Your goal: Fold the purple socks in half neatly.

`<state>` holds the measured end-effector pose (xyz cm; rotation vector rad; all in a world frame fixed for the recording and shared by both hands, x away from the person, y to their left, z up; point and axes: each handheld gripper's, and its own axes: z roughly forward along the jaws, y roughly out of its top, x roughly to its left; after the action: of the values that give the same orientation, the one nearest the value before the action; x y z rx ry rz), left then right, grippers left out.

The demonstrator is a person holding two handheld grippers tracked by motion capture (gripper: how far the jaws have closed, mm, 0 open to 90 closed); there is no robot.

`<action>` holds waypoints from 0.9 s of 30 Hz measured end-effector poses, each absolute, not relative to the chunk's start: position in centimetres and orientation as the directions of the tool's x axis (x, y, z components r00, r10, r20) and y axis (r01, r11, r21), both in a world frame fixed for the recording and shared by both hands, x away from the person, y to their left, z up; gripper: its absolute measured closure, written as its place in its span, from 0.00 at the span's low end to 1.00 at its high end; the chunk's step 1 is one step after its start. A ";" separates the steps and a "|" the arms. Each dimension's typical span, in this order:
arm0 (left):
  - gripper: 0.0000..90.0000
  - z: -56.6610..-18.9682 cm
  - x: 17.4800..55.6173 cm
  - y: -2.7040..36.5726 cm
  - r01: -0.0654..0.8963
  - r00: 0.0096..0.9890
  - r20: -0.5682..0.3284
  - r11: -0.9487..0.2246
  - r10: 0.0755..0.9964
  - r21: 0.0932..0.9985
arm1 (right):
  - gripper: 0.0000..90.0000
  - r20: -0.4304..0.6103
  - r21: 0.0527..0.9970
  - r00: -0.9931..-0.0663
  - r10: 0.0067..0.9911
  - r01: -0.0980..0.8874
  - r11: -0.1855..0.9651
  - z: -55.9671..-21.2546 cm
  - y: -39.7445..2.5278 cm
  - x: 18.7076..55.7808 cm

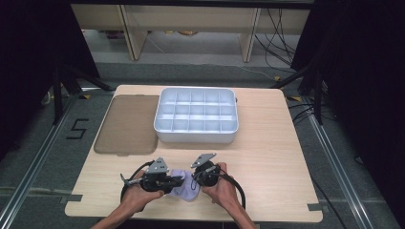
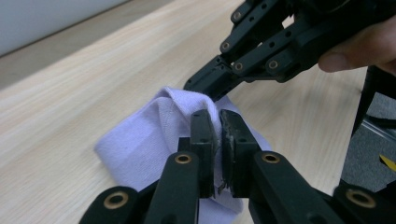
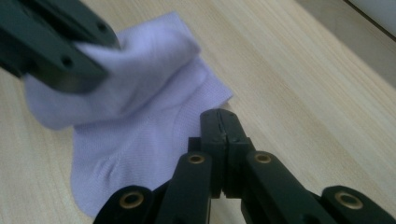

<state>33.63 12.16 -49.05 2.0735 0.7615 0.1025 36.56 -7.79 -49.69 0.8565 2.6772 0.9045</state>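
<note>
The left gripper [image 1: 177, 180] is pinching a raised fold of the lilac sock [image 2: 144, 140] between its nearly closed jaws, at the table's [image 1: 267, 157] near edge. The sock is lying flat between both grippers. The right gripper [image 1: 195, 177] is resting at the sock's right edge, jaws pressed together; whether cloth is caught between them is unclear.

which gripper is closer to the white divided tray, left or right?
Right, slightly. The right gripper sits below the white divided tray, under its middle; the left gripper is lower and further left. Both are at the lilac sock.
</note>
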 end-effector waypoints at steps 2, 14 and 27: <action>0.92 -49.4 33.7 11.7 0.484 0.808 -0.215 -0.411 0.548 0.772 | 1.00 0.003 0.611 -0.812 0.583 0.463 0.642 -49.7 -7.9 36.6; 0.67 -49.2 33.7 10.6 0.497 0.816 -0.265 -0.391 0.514 0.775 | 1.00 0.015 0.649 -0.801 0.598 0.463 0.604 -48.2 -9.3 36.6; 0.93 -50.1 34.0 16.7 0.501 0.793 -0.219 -0.404 0.568 0.765 | 1.00 0.015 0.708 -0.814 0.581 0.419 0.568 -46.1 -9.2 35.3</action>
<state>34.03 16.73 -50.05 2.0762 0.7923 0.0944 35.29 -9.21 -46.11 0.8359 2.5817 1.0798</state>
